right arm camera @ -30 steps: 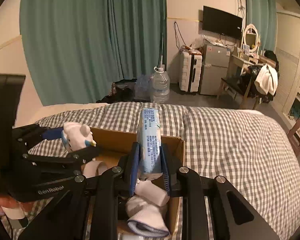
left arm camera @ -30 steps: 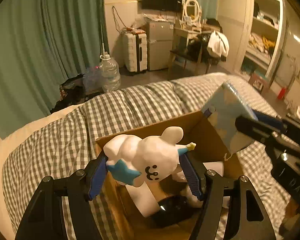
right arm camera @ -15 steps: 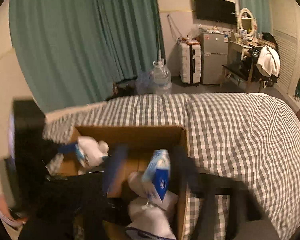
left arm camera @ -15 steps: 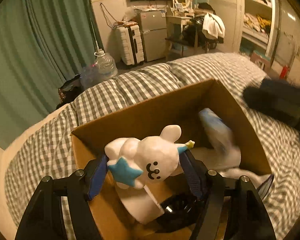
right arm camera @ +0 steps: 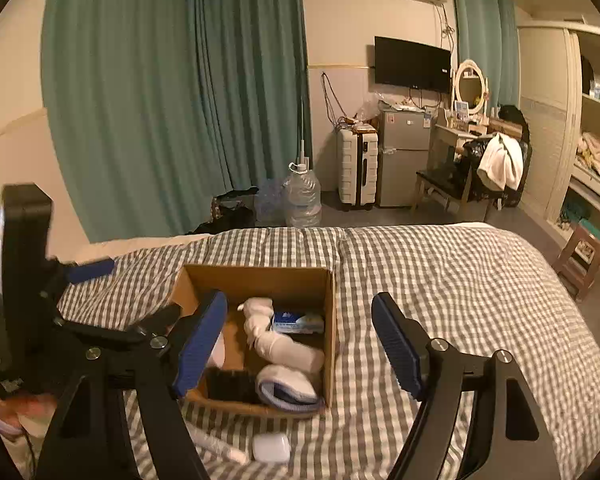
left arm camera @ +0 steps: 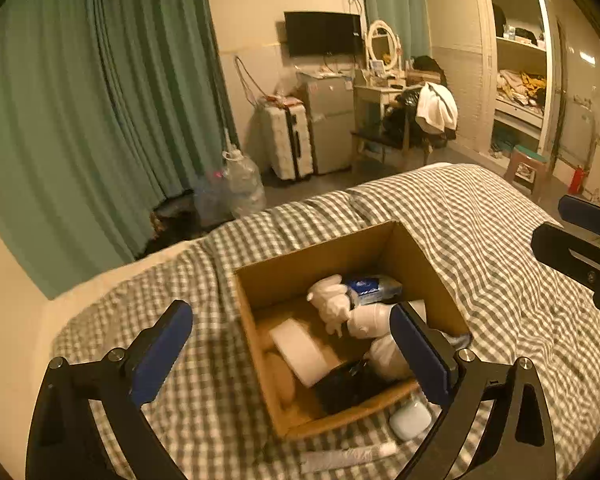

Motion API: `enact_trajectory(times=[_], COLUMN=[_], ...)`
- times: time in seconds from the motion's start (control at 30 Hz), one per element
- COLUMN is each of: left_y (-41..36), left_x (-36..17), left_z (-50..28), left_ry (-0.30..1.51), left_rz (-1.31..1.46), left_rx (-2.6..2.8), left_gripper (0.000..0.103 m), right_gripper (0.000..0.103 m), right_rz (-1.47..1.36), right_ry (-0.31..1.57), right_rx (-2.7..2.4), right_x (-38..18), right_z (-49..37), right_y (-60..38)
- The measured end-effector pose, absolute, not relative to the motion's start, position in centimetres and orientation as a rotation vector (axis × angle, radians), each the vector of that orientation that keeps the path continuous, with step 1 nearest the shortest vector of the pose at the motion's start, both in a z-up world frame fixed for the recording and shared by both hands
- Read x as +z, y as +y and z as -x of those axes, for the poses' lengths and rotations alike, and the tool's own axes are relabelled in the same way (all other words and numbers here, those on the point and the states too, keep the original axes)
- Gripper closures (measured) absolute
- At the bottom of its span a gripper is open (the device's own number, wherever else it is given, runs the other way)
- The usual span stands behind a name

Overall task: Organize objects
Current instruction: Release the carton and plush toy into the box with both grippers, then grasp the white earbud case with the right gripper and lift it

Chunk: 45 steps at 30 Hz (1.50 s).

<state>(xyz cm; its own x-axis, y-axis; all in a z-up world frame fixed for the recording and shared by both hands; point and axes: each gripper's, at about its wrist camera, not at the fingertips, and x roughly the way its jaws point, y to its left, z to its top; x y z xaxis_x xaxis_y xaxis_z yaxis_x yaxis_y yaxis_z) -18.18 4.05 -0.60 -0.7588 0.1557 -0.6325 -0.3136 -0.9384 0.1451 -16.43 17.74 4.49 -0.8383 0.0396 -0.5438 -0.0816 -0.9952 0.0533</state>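
Observation:
A cardboard box [left arm camera: 312,254] [right arm camera: 260,278] stands open on the checked bed. Inside lie a white bunny toy [left arm camera: 330,306] [right arm camera: 256,316], a blue tissue pack [left arm camera: 374,286] [right arm camera: 298,322], rolled white socks [right arm camera: 290,388], a white block [left arm camera: 300,350] and a black item [left arm camera: 348,386]. My left gripper [left arm camera: 296,350] is open and empty above the box's near side. My right gripper [right arm camera: 298,344] is open and empty, raised over the box. The left gripper also shows at the left of the right wrist view [right arm camera: 132,292].
A small white case [left arm camera: 410,420] [right arm camera: 272,448] and a white tube [left arm camera: 348,456] [right arm camera: 220,446] lie on the bed in front of the box. Beyond the bed are a water jug [right arm camera: 302,196], suitcase [right arm camera: 358,166], fridge and desk chair.
Both grippers opened and let go: the bunny toy and the tissue pack dropped into the box. Both grippers then pulled back and up from the box.

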Motion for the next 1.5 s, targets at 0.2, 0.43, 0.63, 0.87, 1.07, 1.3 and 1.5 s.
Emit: enact_trajectory(times=[0.2, 0.43, 0.63, 0.87, 1.07, 1.3, 1.5], left_y=[1.1, -1.7, -3.0, -1.8, -0.8, 0.3, 0.9], left_x=[-2.3, -7.3, -11.8, -16.3, -18.4, -19.7, -20.6], left_z=[15.0, 14.0, 14.3, 14.9, 14.5, 13.9, 13.1], left_ry=[0.314, 0.328, 0.249, 0.327, 0.383, 0.434, 0.472], left_rz=[0.988, 1.114, 1.212, 1.336, 1.381, 1.411, 1.452], left_rx=[2.761, 2.796, 2.762, 2.665, 2.596, 2.528, 2.485], left_gripper=[0.0, 0.0, 0.0, 0.0, 0.0, 0.0, 0.0], right_gripper=[0.024, 0.024, 0.024, 0.025, 0.046, 0.056, 0.057], right_rz=[0.928, 1.149, 1.343, 1.561, 1.74, 1.84, 1.796], right_ry=[0.106, 0.106, 0.114, 0.046, -0.031, 0.014, 0.03], right_rx=[2.925, 2.835, 2.75, 2.705, 2.65, 2.645, 2.647], right_x=[1.9, -5.9, -11.3, -15.2, -18.5, -19.9, -19.4], right_z=[13.2, 13.2, 15.3, 17.6, 19.0, 19.3, 18.1], right_y=[16.9, 16.5, 16.7, 15.3, 13.9, 14.0, 14.4])
